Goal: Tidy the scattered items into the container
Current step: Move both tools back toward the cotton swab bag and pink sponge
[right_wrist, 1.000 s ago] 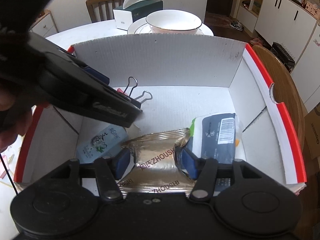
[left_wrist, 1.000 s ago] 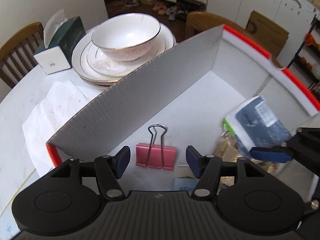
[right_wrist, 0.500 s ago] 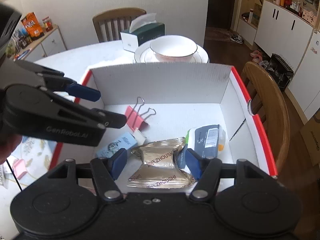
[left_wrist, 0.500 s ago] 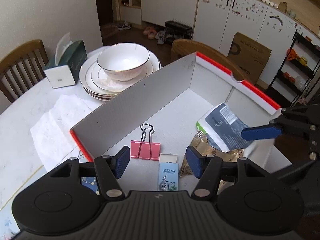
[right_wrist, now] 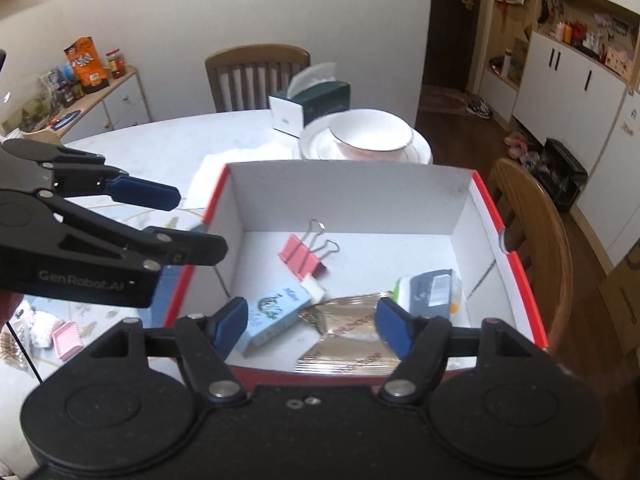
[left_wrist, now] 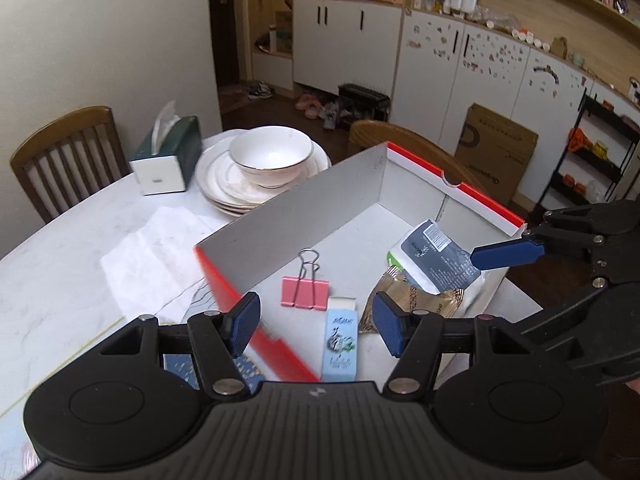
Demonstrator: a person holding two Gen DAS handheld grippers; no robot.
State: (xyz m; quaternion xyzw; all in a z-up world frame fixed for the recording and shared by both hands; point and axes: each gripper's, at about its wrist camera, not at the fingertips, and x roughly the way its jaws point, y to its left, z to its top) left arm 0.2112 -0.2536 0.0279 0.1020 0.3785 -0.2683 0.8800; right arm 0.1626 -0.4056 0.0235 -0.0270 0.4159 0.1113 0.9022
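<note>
Both tools hang above the near edge of the white box with red rims, which sits on the table. The left tool has its pads spread with nothing between them. The right tool has just been opening its jaws; they stand apart and empty, the gold snack packet lying loose on the box floor below.

Four items lie in the box: a pink binder clip near the middle, a pale blue eraser at the near left, the gold packet, and a dark pouch with a barcode at the right. They are grouped toward the near wall, probably because that is where each was let go.

Left of the box, in the right wrist view, a small pink object and other bits lie on the table, so the tidying looks unfinished. Stacked plates with a bowl and a tissue box stand beyond the far wall.
</note>
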